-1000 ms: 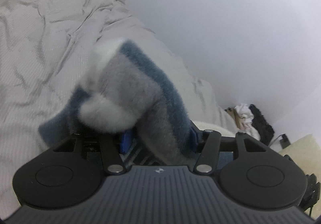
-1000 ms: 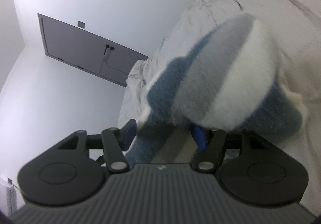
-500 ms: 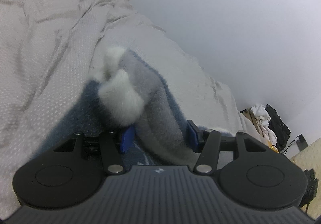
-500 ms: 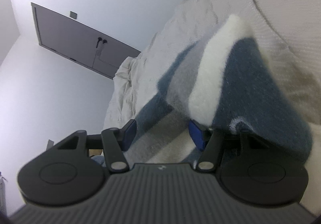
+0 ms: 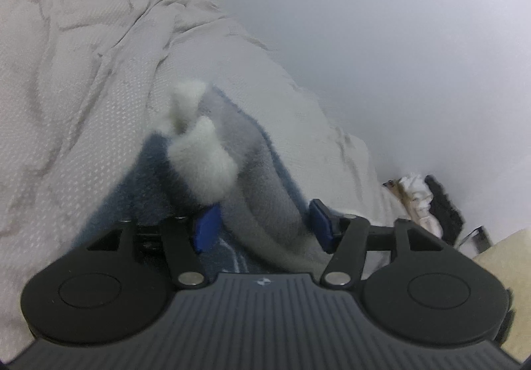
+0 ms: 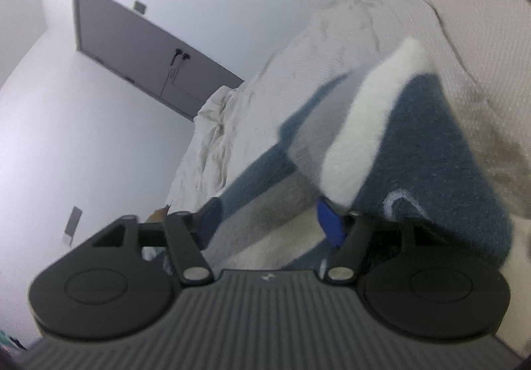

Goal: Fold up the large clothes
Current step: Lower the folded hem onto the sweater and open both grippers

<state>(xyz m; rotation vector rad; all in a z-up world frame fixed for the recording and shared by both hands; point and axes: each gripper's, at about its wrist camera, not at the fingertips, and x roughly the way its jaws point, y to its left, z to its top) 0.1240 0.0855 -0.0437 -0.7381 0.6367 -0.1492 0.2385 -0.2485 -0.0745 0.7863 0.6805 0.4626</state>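
A fluffy garment striped in blue, grey and white lies on a white bed; it also shows in the right wrist view. My left gripper has its blue pads wide apart with the garment's folds lying between them. My right gripper is also spread wide, with striped cloth between and over its right pad. Neither pair of pads presses on the cloth.
The white textured bedcover is rumpled around the garment. A white wall runs beside the bed. A pile of white and black items lies on the floor at the right. A grey door is in the far wall.
Both grippers have come down toward the bed and the garment has dropped from a raised bunch to lie lower on the cover. The pads stay apart.
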